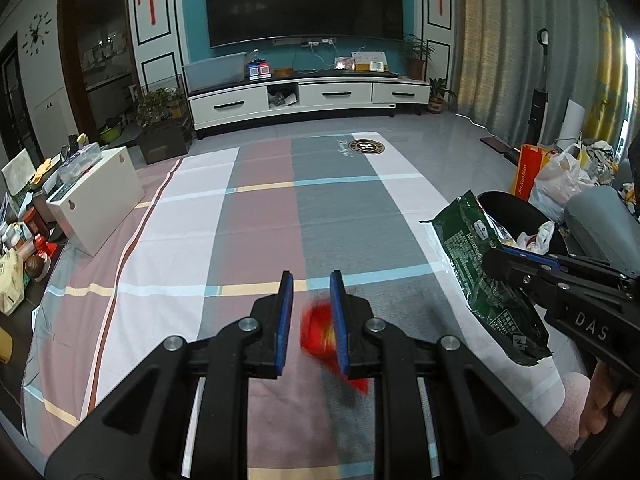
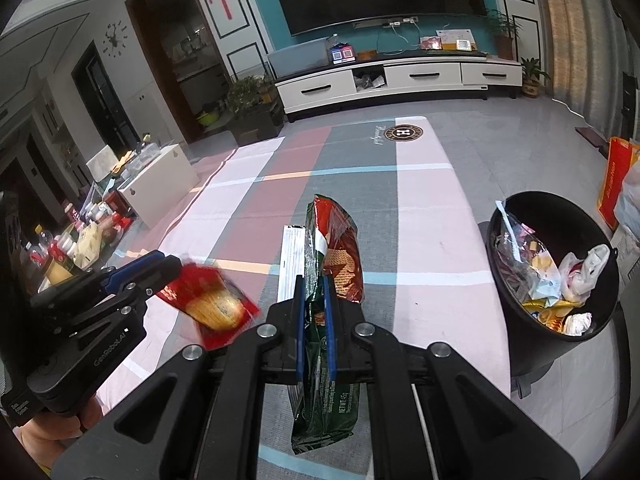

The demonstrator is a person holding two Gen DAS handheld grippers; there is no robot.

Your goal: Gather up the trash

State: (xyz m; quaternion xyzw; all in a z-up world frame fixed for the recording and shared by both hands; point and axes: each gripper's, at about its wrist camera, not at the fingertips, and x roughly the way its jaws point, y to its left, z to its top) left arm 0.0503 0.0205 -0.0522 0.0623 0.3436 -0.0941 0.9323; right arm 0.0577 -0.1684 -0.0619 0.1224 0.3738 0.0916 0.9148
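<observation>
On the checked sheet [image 2: 432, 208], right tongs [image 2: 312, 292] clench a green packet [image 2: 320, 412]; left tongs [image 1: 311, 292] barely pinch a red wrapper [image 2: 212, 304], which might flutter short of the bin [image 2: 560, 344].

green wrapper [image 2: 320, 364]: glossy crinkled foil-plastic; red packet [image 2: 212, 304]: shiny film | sheet [image 1: 260, 216]: matt woven cloth, checked | bin [image 2: 520, 344]: smooth black plastic | floor [image 1: 460, 140]: glossy tile | claw pads [image 1: 285, 320]: blue, ribbed

Red wrapper [image 2: 208, 304], dark green packet [image 2: 320, 320], black bin [image 2: 560, 356], pink-grey checked sheet [image 1: 260, 208]
</observation>
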